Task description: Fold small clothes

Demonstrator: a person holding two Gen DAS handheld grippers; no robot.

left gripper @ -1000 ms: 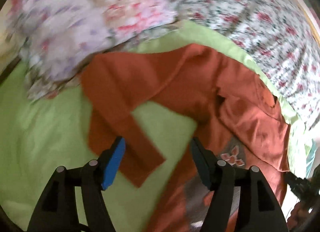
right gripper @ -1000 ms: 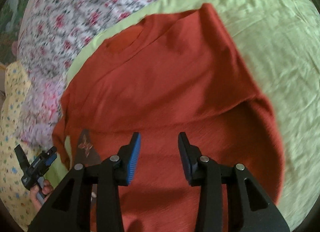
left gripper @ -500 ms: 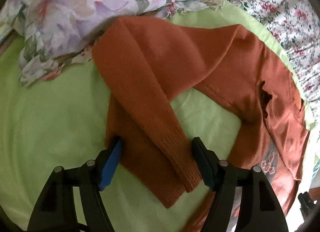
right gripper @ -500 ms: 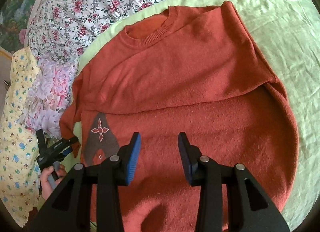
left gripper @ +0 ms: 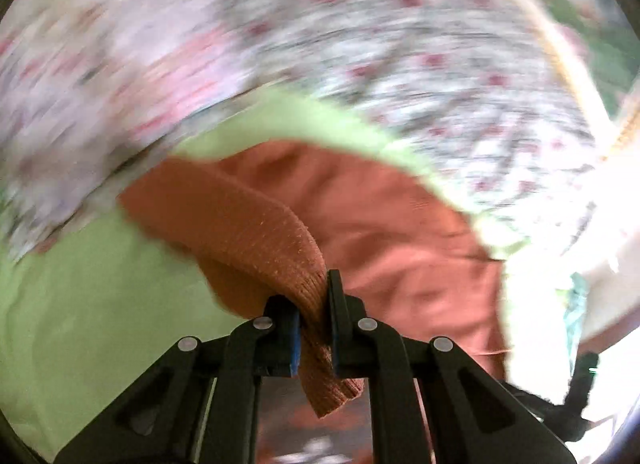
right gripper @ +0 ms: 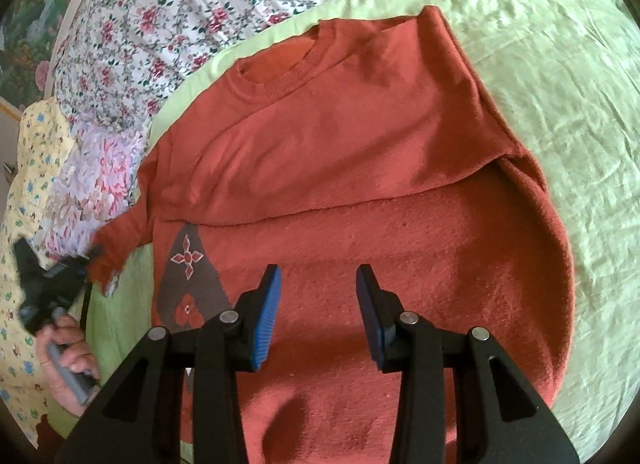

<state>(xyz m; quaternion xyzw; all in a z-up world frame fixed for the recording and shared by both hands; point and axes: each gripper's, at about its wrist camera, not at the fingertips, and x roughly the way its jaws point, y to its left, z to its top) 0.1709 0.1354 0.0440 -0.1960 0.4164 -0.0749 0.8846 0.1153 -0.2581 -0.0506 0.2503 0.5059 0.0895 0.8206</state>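
Observation:
A rust-orange knitted sweater (right gripper: pixel 360 151) lies flat on a light green sheet (right gripper: pixel 560 63), one sleeve folded across its chest, a brown patch with red flowers (right gripper: pixel 188 284) near its hem. My left gripper (left gripper: pixel 314 304) is closing on the ribbed cuff of the other sleeve (left gripper: pixel 256 223); the pads press on the cuff and lift it off the sheet. In the right wrist view that left gripper (right gripper: pixel 86 264) shows at the far left with the cuff in it, a hand (right gripper: pixel 66 364) on its grip. My right gripper (right gripper: pixel 318 300) hovers open over the sweater's lower body, holding nothing.
A white bedspread with small red flowers (right gripper: pixel 180 15) borders the green sheet at the back. A pillow with large pink flowers (right gripper: pixel 92 183) and a yellow printed cloth (right gripper: pixel 24 167) lie at the left. Bare green sheet (left gripper: pixel 80 324) extends left of the sleeve.
My left gripper went from open around the sleeve cuff to shut on it, then rose with the cuff. The right gripper has stayed in place, still open.

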